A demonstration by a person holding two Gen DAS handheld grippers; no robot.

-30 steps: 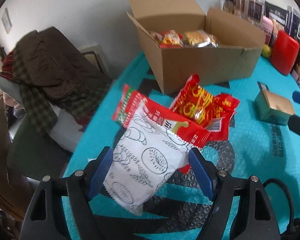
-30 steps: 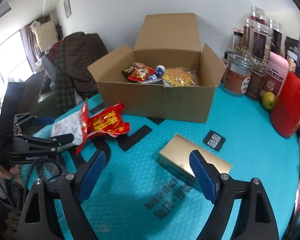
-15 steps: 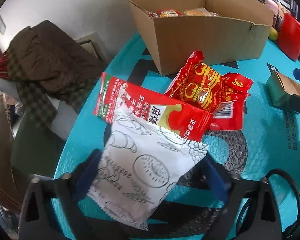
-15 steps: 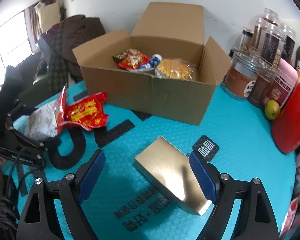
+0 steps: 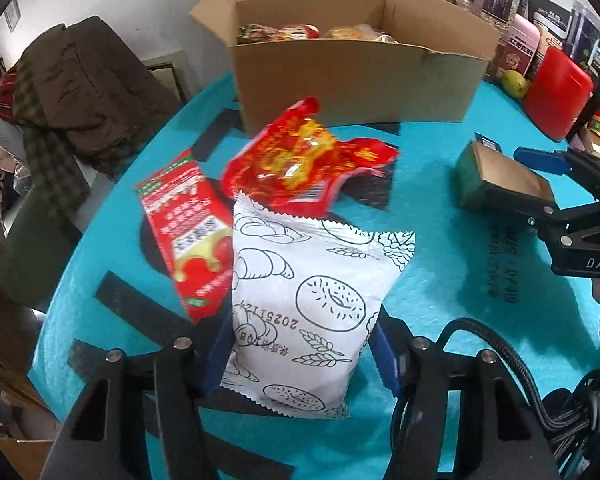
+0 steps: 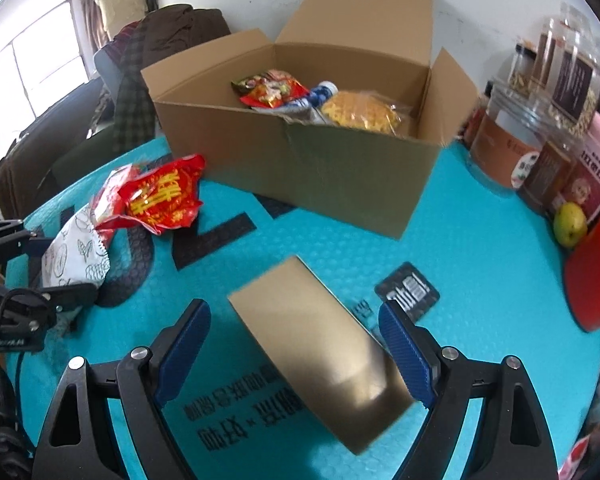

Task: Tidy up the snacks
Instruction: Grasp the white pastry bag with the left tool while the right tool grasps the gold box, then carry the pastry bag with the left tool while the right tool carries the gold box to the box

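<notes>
Left hand-held gripper (image 5: pixel 298 354): jaws have just been closing, and the white pastry-print packet (image 5: pixel 308 304) now sits between the blue pads; both pads look pressed into its lower sides, so I read it as gripped. A second ago the pads stood wide either side of it. Packet lower edge seems to rest on the teal worktop (image 5: pixel 440 288) or just above it, can't tell which. Long red sachet (image 5: pixel 184 224) lies just beside it on the left, and the crumpled red bag (image 5: pixel 304 160) sits beyond it, overlapped by the packet's top edge. Cardboard box (image 5: pixel 356 80) further back, already holding snacks. Judgement: the grasp is made, next is lift and carry to the box.

Hard to read here: pad contact is partly hidden behind the packet, and the box contents are mostly cut off by its front wall.

Right wrist view: right hand-held gripper (image 6: pixel 296 356) wide open, nothing held. Gold box (image 6: pixel 320 360) now lies between the pads, which flank it without touching; half a second ago it sat further ahead of them. Looks lined up for a grasp, not yet closed. Gold box is motion-blurred, and whether the right pad clears its far edge is unclear. Black card (image 6: pixel 408 292) lies just past the right pad. Jars (image 6: pixel 512 148) along the wall are partly cropped.
</notes>
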